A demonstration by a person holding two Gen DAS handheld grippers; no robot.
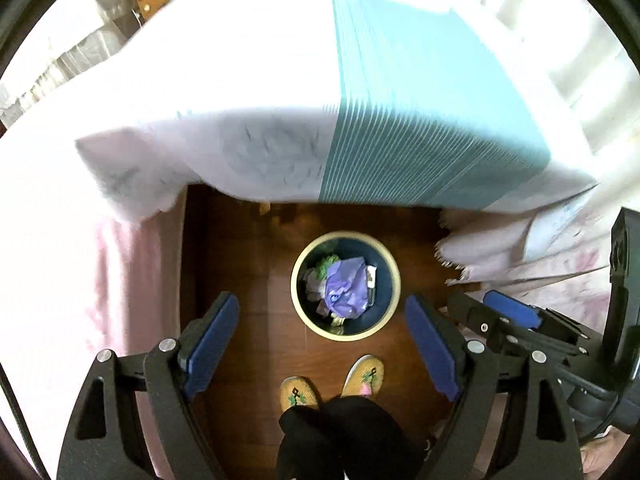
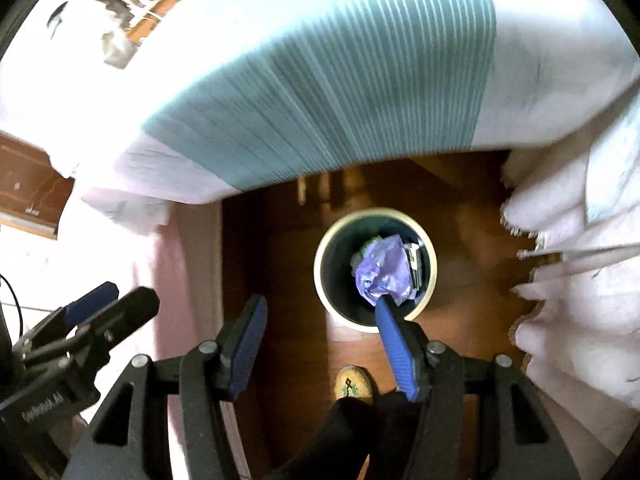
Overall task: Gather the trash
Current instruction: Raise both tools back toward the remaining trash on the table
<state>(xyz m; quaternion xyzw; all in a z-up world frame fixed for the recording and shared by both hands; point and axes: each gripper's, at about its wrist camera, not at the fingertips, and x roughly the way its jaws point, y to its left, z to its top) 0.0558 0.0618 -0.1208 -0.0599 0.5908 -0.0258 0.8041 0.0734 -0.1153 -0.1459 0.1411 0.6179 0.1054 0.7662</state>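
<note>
While both tools point steeply down at the wooden floor (image 1: 248,280), the left gripper (image 1: 320,344) hangs released, its blue pads (image 1: 212,344) wide apart with nothing between them. The right gripper (image 2: 320,344) is likewise spread and empty. Ahead of the fingertips stands the round waste bin (image 1: 394,280) with a cream rim, holding a crumpled purple bag (image 1: 346,284) on top of other trash; what lies beneath is hard to make out. Behind the fingers show two patterned slippers (image 1: 298,392), the legs cut off by the frame. A white-and-teal striped cloth (image 1: 420,120) beyond the bin is blurred and overexposed.
</note>
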